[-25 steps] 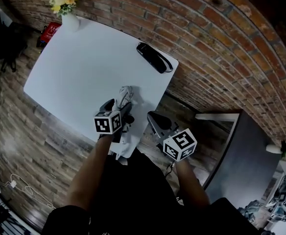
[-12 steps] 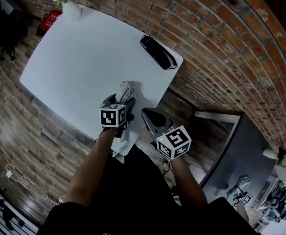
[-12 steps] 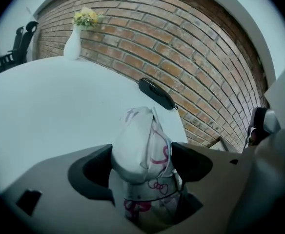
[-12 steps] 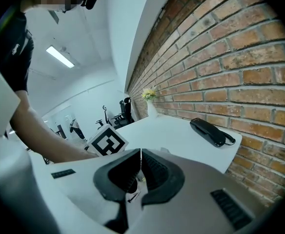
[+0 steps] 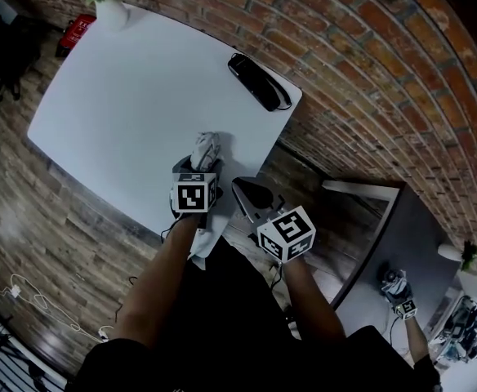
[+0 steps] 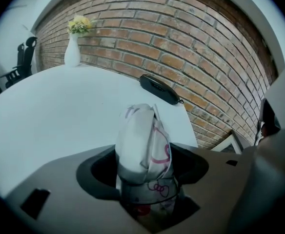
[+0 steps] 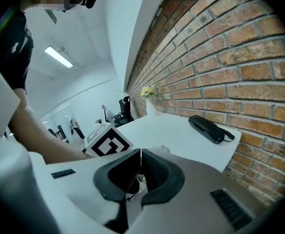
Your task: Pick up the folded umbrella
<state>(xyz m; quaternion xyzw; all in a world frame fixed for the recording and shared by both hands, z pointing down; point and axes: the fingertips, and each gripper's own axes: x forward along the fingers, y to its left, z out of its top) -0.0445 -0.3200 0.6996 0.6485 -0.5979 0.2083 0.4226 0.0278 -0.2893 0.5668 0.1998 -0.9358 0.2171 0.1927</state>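
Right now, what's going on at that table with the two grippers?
A person works two handheld grippers at a white table. The left gripper has the folded umbrella between its jaws, which have just been closing and now press on its sides. The umbrella lies at the table's near edge, one end hanging past it. The right gripper is shut and empty, off to the side. A black handset-like object and a vase of flowers sit farther back.

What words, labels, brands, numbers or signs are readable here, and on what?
Nothing is legible.
Red box past the table's far corner: any print too small to read.
Folded umbrella: pink printed motifs, no readable words.
Marker cubes: black-and-white square patterns, no letters.
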